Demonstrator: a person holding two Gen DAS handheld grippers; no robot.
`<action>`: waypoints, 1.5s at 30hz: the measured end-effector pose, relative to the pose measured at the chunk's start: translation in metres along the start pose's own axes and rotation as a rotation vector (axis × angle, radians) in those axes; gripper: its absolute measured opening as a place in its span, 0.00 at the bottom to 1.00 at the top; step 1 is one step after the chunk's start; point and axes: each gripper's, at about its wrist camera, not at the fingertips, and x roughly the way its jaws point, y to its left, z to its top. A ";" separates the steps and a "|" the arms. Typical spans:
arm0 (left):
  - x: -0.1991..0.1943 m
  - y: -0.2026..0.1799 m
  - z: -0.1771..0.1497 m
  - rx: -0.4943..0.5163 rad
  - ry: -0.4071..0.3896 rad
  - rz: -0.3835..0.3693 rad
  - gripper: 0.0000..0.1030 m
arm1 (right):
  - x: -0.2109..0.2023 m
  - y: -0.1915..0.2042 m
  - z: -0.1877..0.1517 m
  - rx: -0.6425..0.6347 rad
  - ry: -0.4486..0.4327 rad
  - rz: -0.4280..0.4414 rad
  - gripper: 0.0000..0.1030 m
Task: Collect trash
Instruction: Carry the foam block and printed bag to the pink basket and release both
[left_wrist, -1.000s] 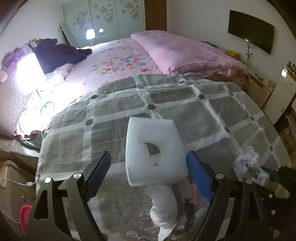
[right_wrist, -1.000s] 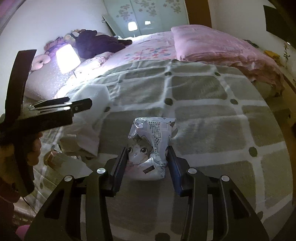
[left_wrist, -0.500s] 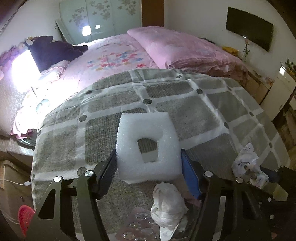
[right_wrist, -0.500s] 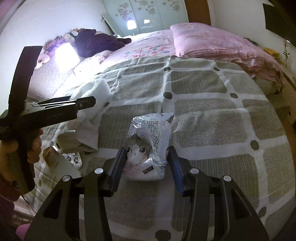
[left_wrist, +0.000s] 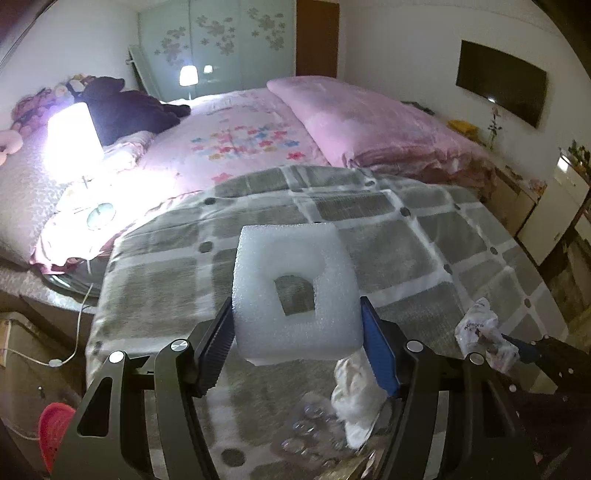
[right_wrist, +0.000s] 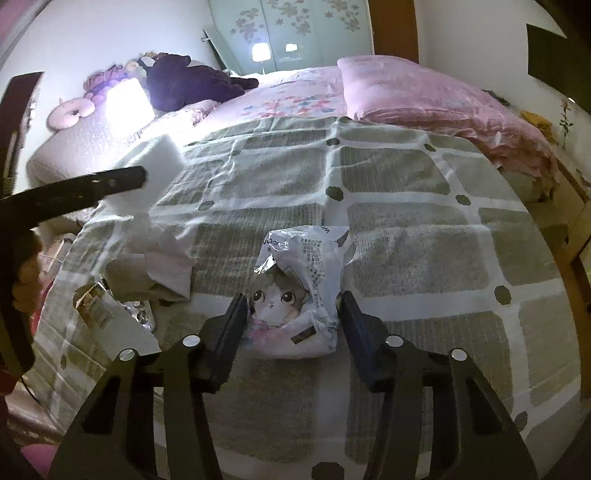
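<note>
1. Left gripper (left_wrist: 297, 341), lower centre of the left wrist view: jaws clamped on the two sides of a white foam block (left_wrist: 295, 291), which appears lifted off the bedding, presumably for carrying away. The block is squarish and coarse-grained, with a square hole cut through its middle.
2. Right gripper (right_wrist: 293, 321), lower centre of the right wrist view: jaws pressed against both sides of a crumpled snack wrapper (right_wrist: 299, 295), white with printed text and a cartoon cat face. Whether it rests on the cover or hangs clear cannot be told.
3. Lower right of the left wrist view: crumpled tissue (left_wrist: 354, 391) and a clear blister sheet (left_wrist: 310, 435), apparently trash not yet collected.
4. Middle distance: grey checked blanket (left_wrist: 424, 236) bearing the litter.
5. Far field, upper left: lit lamp (left_wrist: 72, 134); upper centre: pink duvet (left_wrist: 369, 122).
</note>
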 end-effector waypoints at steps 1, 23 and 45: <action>-0.003 0.001 -0.002 0.003 -0.005 0.009 0.60 | 0.000 0.000 0.000 0.000 -0.002 0.001 0.45; -0.111 0.055 -0.057 -0.042 -0.139 0.080 0.60 | -0.046 0.035 0.016 -0.027 -0.107 0.084 0.43; -0.172 0.152 -0.156 -0.246 -0.097 0.264 0.60 | -0.052 0.153 0.011 -0.237 -0.082 0.244 0.43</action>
